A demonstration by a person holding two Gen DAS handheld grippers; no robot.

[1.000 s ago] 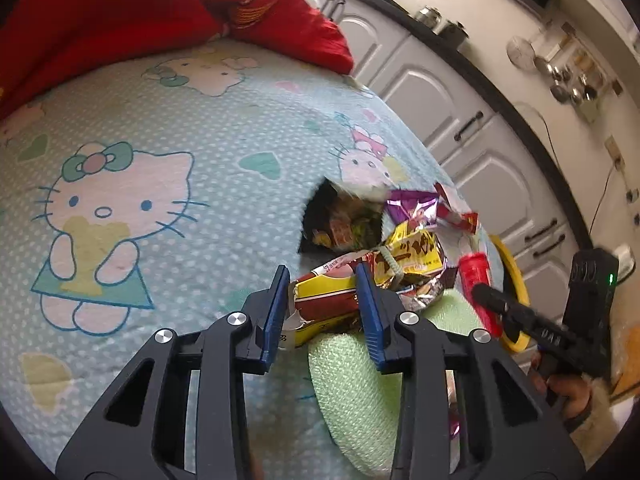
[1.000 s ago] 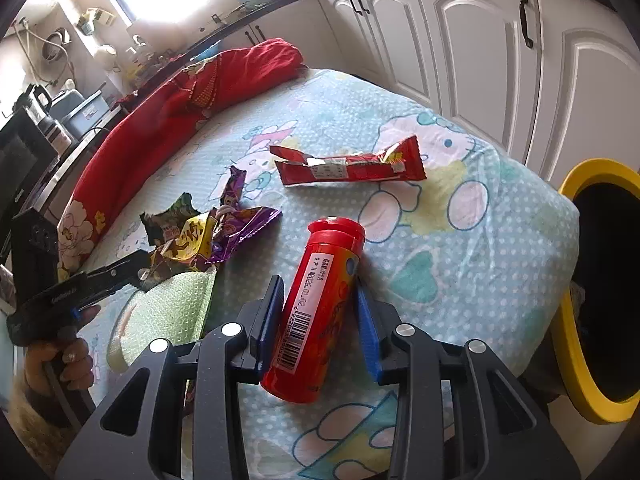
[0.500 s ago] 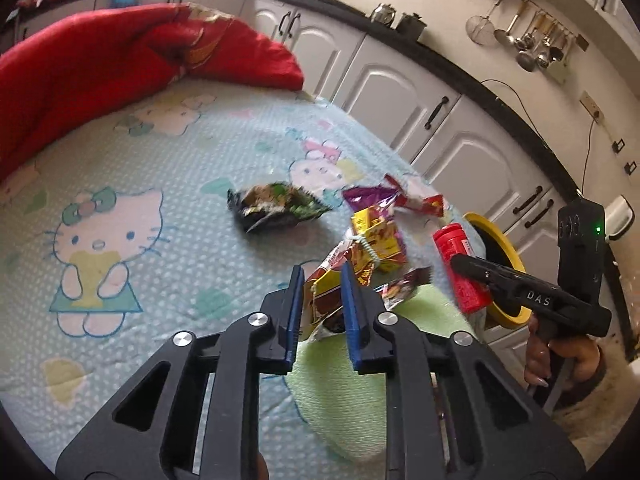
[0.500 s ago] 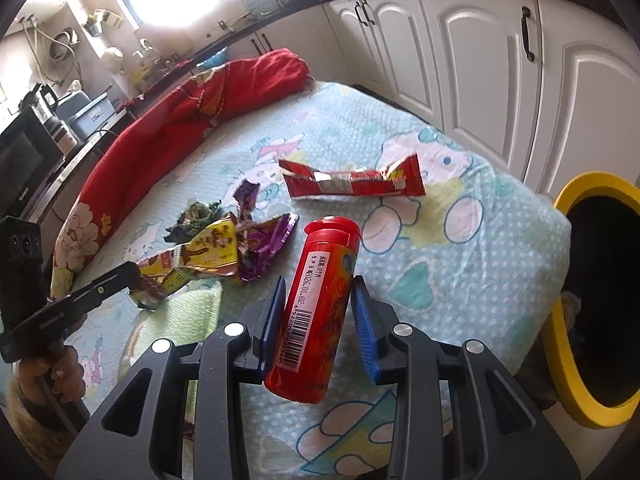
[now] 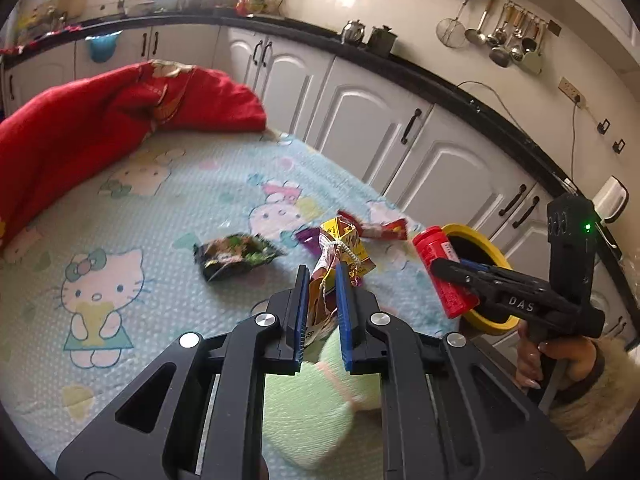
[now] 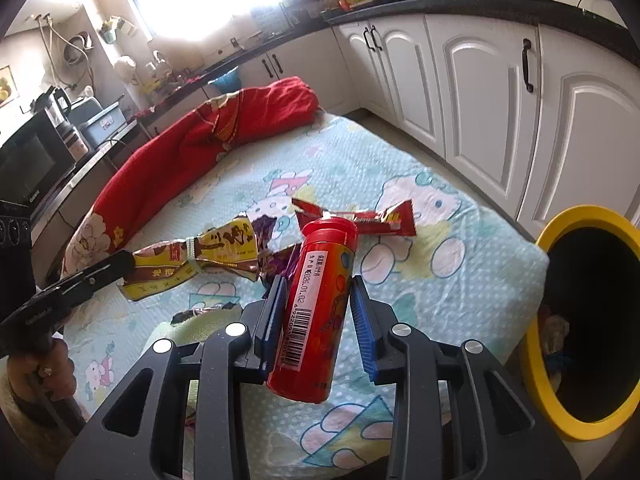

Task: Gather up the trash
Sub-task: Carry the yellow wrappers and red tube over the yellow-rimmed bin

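1. The yellow wrapper point(image 5: 345, 245), tied at its waist with a white string, hangs clear of the bed, pinched at one end by the left hand-held gripper point(image 5: 322, 280), whose jaws have just been closing on it. It looks light, thin and crinkly, likely to flop and slip, so a bite across the bunched end or the tied waist suits it best.
2. The red bottle point(image 6: 320, 304) is clamped around its middle by the right hand-held gripper point(image 6: 320, 312), cap pointing away, lifted off the bed. It seems stiff and smooth; a mid-body hold keeps it from tipping, though the round wall could slide between the pads.
3. Left on the bed point(image 5: 168, 216): a dark packet point(image 5: 232, 254) towards the middle, a purple wrapper point(image 5: 306, 236) and a red wrapper point(image 6: 360, 218) farther off near the right edge. All look flat and limp, best taken at an upturned corner.
4. The yellow-rimmed bin point(image 6: 592, 216) stands just beside the bed's right edge, mouth open, some rubbish inside.
5. A green cloth point(image 5: 316, 408) lies near, under the grippers; a red quilt point(image 5: 100, 120) is heaped along the far left.
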